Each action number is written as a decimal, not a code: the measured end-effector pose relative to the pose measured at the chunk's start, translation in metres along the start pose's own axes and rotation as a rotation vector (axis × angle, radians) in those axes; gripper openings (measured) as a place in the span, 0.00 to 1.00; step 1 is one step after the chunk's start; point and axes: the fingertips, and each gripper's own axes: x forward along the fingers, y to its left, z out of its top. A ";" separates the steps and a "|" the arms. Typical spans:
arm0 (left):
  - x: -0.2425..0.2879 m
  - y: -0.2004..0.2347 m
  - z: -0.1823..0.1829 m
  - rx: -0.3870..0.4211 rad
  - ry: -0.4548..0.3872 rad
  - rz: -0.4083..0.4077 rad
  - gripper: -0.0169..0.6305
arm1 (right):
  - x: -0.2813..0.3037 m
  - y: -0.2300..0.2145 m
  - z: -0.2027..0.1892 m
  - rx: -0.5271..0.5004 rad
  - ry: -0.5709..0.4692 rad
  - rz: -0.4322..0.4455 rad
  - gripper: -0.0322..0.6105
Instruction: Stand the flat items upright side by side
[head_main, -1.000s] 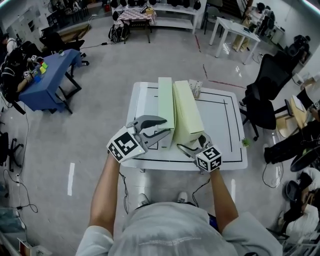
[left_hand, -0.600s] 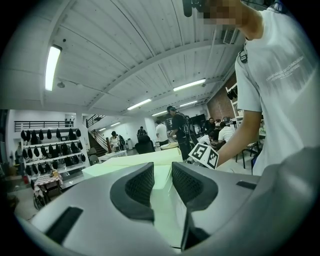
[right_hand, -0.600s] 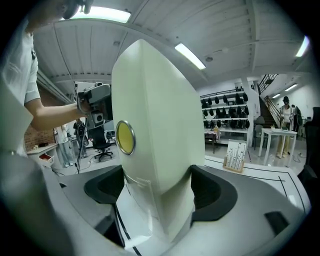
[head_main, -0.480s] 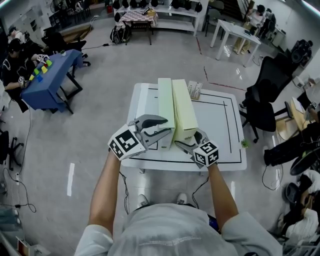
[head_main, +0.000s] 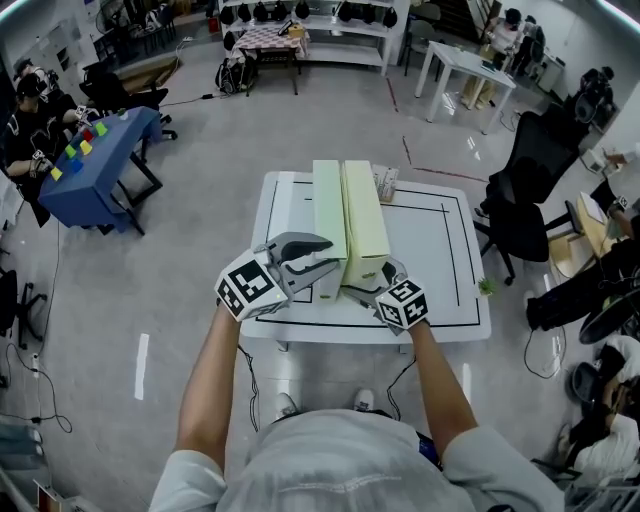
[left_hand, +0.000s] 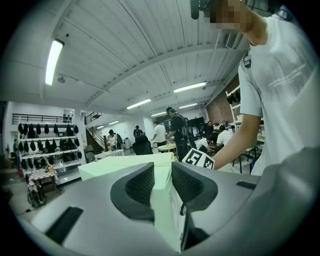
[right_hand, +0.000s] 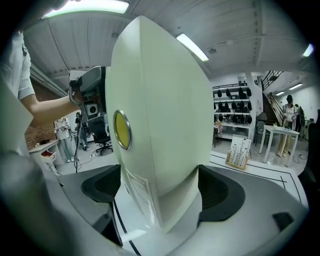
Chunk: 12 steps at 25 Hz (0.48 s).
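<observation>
Two pale green flat folders stand upright side by side on the white table (head_main: 440, 250). My left gripper (head_main: 330, 258) is shut on the near edge of the left folder (head_main: 328, 215); the left gripper view shows both pads pressed on its thin green edge (left_hand: 160, 172). My right gripper (head_main: 368, 285) straddles the near end of the right folder (head_main: 364, 215). Its jaws have just been opening, and the right folder (right_hand: 160, 110) stands between the wide-set pads (right_hand: 102, 190) without being squeezed. The two folders touch along their sides.
A small card stand (head_main: 384, 183) sits on the table behind the folders. A black line frames the table top. An office chair (head_main: 530, 190) stands to the right, a blue table (head_main: 95, 160) with seated people to the left, and white tables and shelves at the back.
The right folder leaned to the right with its face showing; it now stands straight against the left folder. My right gripper has shifted left and slightly down with it. The left gripper kept still.
</observation>
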 end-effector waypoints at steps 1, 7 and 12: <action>-0.001 0.000 -0.001 -0.006 0.006 0.003 0.21 | -0.003 0.001 0.000 0.001 0.001 -0.008 0.78; -0.014 0.007 0.000 -0.084 -0.052 0.094 0.25 | -0.060 -0.014 0.022 0.088 -0.115 -0.132 0.78; -0.033 0.015 0.010 -0.133 -0.180 0.173 0.26 | -0.105 -0.029 0.064 0.089 -0.182 -0.211 0.77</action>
